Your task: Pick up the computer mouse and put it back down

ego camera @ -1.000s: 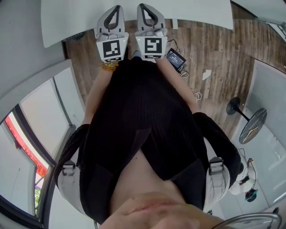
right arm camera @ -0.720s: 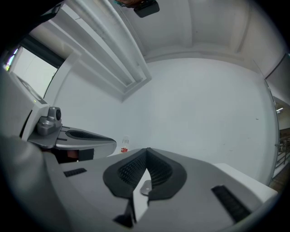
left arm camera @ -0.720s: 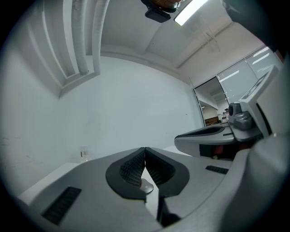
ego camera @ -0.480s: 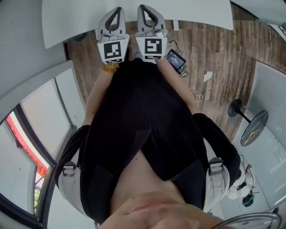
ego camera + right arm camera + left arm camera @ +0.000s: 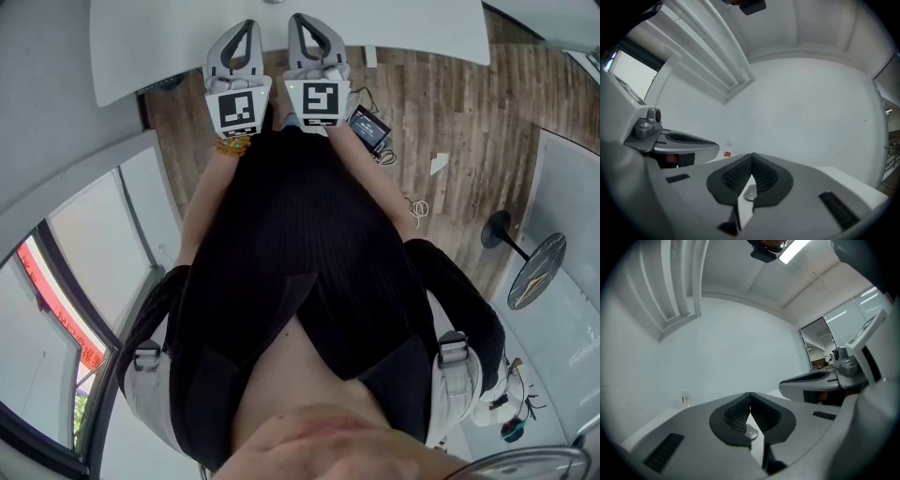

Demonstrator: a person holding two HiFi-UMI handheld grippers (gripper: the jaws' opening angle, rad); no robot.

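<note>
Mouse shows in no view, so its place can't be told. Your left gripper (image 5: pixel 246 22) and right gripper (image 5: pixel 298 19) sit side by side, level, at the near edge of the white bench (image 5: pixel 422 28), fingers of both closed on nothing. Judging from this, either the pick-up hasn't started or it's finished.

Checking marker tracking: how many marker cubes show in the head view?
2. The left cube sits on the left gripper, the right cube on the right gripper, side by side at the white table's edge. Only their top faces show.
</note>
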